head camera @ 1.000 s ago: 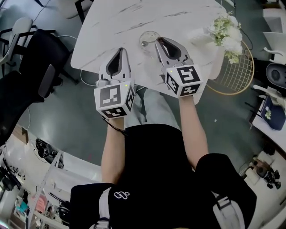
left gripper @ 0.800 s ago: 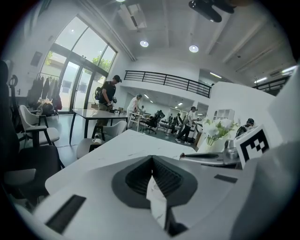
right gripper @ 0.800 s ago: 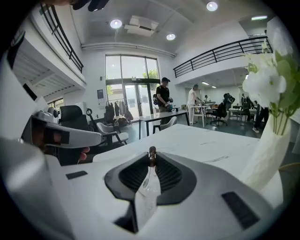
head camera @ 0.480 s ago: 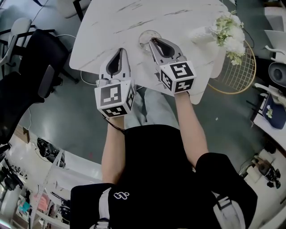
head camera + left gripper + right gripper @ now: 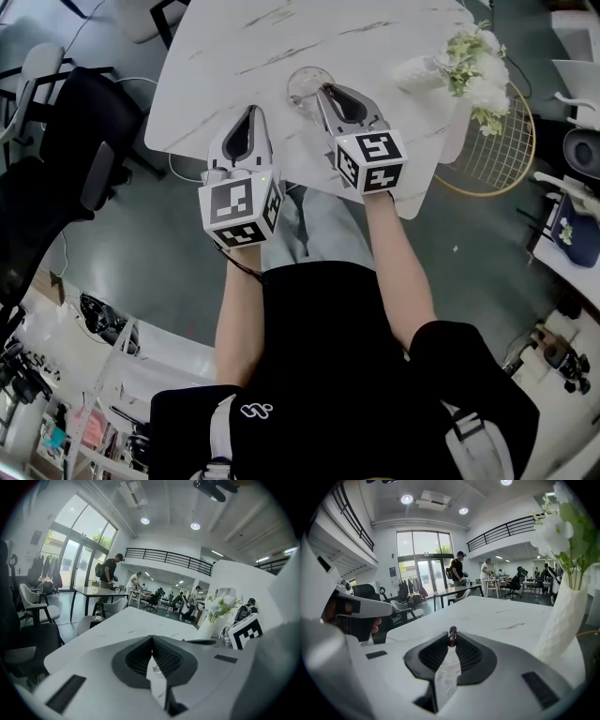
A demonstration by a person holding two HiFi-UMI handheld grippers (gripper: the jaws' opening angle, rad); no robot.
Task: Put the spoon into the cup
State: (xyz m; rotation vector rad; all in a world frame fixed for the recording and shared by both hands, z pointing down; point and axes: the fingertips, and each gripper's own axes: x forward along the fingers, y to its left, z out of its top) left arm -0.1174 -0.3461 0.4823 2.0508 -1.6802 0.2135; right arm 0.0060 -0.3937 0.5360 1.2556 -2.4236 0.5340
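The right gripper's [image 5: 452, 641] fingertips pinch the dark, knobbed end of the spoon [image 5: 452, 631], which stands upright between them; the jaws are opening, with the pads touching the handle on both sides. Below the tips the spoon's shaft passes out of sight behind the jaws. In the head view, the clear cup [image 5: 302, 80] stands on the white marbled table [image 5: 234, 47] directly beneath and just beyond those fingertips, with the right gripper [image 5: 323, 91] poised over its near rim.

Beside it, the left gripper [image 5: 151, 638] has its fingertips pressed together with nothing between them. It hovers over the table's near edge, the cup ahead of it and to its right [image 5: 251, 110].

Farther right of the right gripper's fingertips, a white vase of pale flowers [image 5: 562, 616] stands on the table. Beyond both grippers lies an open office hall with people at distant tables.
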